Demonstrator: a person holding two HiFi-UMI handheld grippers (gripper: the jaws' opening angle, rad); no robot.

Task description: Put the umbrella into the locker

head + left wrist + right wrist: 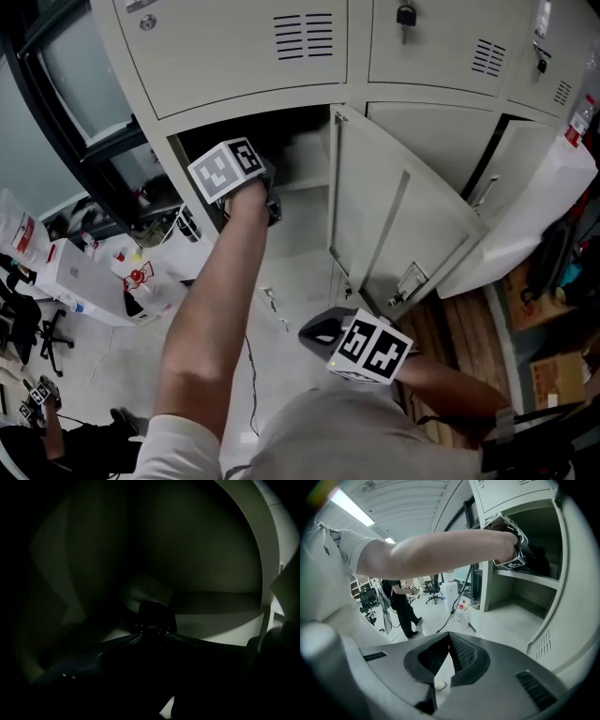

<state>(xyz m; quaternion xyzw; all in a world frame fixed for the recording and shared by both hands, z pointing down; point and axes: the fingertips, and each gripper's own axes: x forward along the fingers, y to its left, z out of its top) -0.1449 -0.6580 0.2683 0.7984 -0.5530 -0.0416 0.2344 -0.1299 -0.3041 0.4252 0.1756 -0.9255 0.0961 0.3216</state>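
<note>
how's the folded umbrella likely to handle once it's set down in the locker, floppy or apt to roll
The umbrella shows loose dark folds, so probably soft outside, stiffer at its core. Its end looks rounded, so it might roll a little on the flat shelf.

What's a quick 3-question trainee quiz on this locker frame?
1. True or false: the right tongs grip the umbrella.
2. Where is the left gripper? A) resting on the floor B) reached into the open locker compartment C) at the padlocked upper door
3. Fill in: the locker door beside the person's arm stands ____.

Key:
1. False. They are shut on nothing. The dark umbrella is at the left gripper, inside the locker.
2. B
3. open
</note>
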